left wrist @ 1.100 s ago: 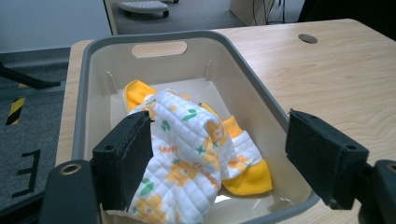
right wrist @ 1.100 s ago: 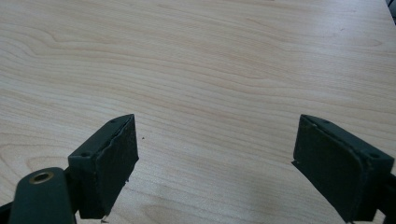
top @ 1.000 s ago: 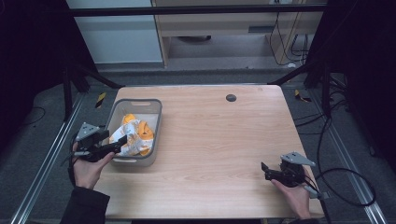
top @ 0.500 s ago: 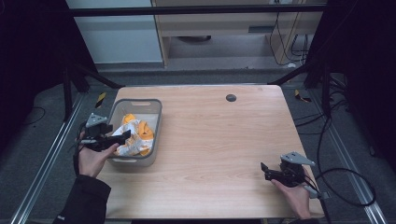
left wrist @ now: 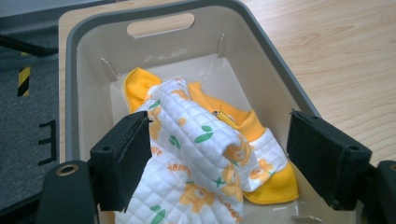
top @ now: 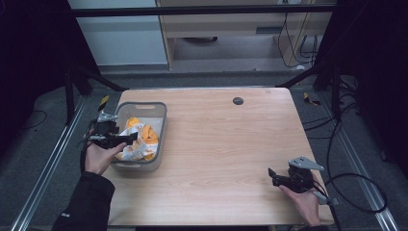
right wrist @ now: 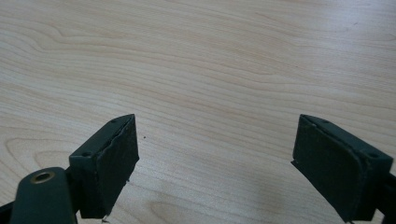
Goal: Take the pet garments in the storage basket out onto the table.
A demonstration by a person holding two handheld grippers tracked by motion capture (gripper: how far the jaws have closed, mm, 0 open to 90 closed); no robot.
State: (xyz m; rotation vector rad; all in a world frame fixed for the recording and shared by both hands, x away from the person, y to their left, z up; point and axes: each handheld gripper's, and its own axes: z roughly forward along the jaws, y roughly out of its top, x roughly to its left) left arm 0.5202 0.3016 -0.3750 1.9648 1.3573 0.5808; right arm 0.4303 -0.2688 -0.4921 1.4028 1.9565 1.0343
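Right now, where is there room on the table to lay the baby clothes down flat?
The wood is bare between the grey bin and the right gripper, and up to the dark round hole near the far edge. It is crowded at the left edge, where the bin holds the bunched orange and white clothes beside the left gripper.

Quilted cloth (left wrist: 196, 154), white with orange flowers, green leaves and orange trim. Crumpled in a heap inside the grey bin (left wrist: 275, 79). Bin stands at the bench's left edge.

Grey plastic bin (top: 155, 126) walls hem in the crumpled orange-and-white quilted cloth (left wrist: 196, 154) – open from above; light wooden tabletop (top: 226, 144) bare rightward – free passage.
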